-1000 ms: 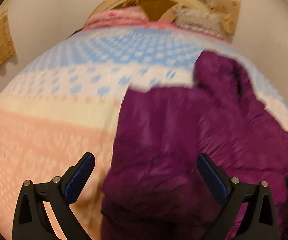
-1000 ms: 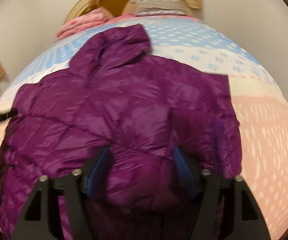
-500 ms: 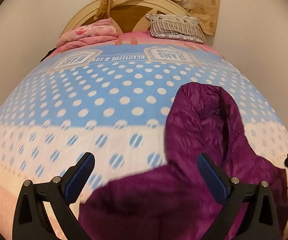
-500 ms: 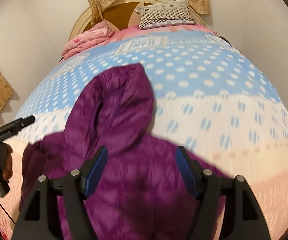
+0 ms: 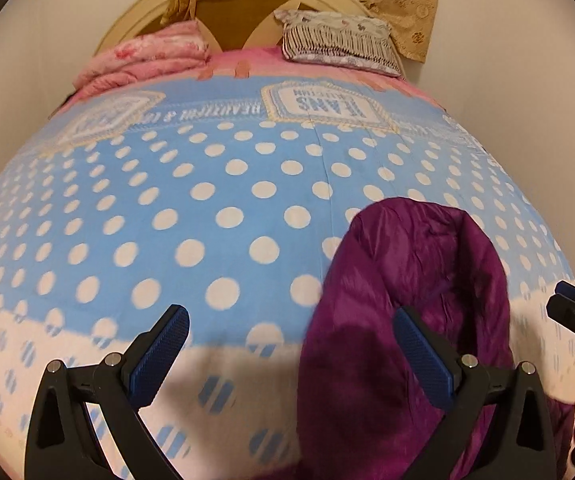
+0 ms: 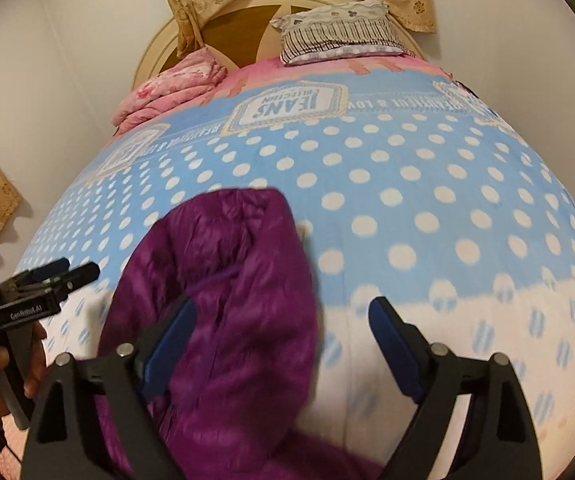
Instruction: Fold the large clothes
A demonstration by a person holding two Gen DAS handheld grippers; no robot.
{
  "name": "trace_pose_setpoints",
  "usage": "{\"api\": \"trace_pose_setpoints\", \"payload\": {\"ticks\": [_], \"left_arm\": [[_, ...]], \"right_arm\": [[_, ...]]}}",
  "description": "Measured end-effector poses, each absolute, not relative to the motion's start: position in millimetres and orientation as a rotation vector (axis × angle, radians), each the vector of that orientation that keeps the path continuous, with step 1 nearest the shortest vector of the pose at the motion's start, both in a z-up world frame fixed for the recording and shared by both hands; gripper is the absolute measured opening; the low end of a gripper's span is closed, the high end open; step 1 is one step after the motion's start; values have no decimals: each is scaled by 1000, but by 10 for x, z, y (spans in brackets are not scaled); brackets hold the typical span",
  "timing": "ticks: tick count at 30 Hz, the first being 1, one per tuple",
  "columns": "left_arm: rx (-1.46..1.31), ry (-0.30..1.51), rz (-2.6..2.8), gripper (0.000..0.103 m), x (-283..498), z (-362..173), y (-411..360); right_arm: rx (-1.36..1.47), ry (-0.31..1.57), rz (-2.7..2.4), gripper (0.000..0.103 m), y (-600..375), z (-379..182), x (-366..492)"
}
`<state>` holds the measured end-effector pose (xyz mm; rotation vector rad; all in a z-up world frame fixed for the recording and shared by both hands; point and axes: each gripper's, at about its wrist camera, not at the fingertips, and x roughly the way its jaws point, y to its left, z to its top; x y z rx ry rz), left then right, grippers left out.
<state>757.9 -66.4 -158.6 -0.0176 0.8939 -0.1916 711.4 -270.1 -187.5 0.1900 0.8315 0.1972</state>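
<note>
The purple quilted hooded puffer jacket lies on the bed, on the polka-dot blue, white and pink blanket. Only its hood and upper part are in view: the hood points toward the headboard end and reaches into the blue dotted band, while the body runs off under both cameras toward the foot edge. How the body and sleeves lie cannot be told from these views.

The left gripper stands wide open with nothing between its blue pads; its right finger shows in front of the hood fabric, with no grip visible. The right gripper has just been opening and now stands wide; the hood fabric bulges up between its fingers, but the pads do not press on it, so nothing is held.

Judgement: the step in hand is the hood. Both grippers are poised over the collar end, free of the cloth, which suggests the fold of the hood down onto the jacket body is about to be set up. The next move calls for each gripper to close on one side of the hood near its rim, lift together and carry it back toward the foot edge, laying it flat on the shoulders.

Beyond the jacket, a folded pink floral quilt and a striped pillow sit at the headboard edge
</note>
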Motion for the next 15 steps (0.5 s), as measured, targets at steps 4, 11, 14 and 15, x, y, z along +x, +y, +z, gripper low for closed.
{"api": "trace_pose_setpoints", "payload": {"ticks": [4,11,14,15], "left_arm": [[-26,927,-166,102,7859,-1743,-722],[10,929,-163,102,8023,-1952,-888],[30,940,-229,24,8007,-2066,-988],[25,977,-267,2,8020,-2090,-1012]], "right_arm": [[182,849,179,91,-2647,-1969,7384],[170,910,139,91,-2603,-2222,7674],[170,969,141,37,-2595,-2353,7717],[168,969,143,11,-2605,-2354,7700]]}}
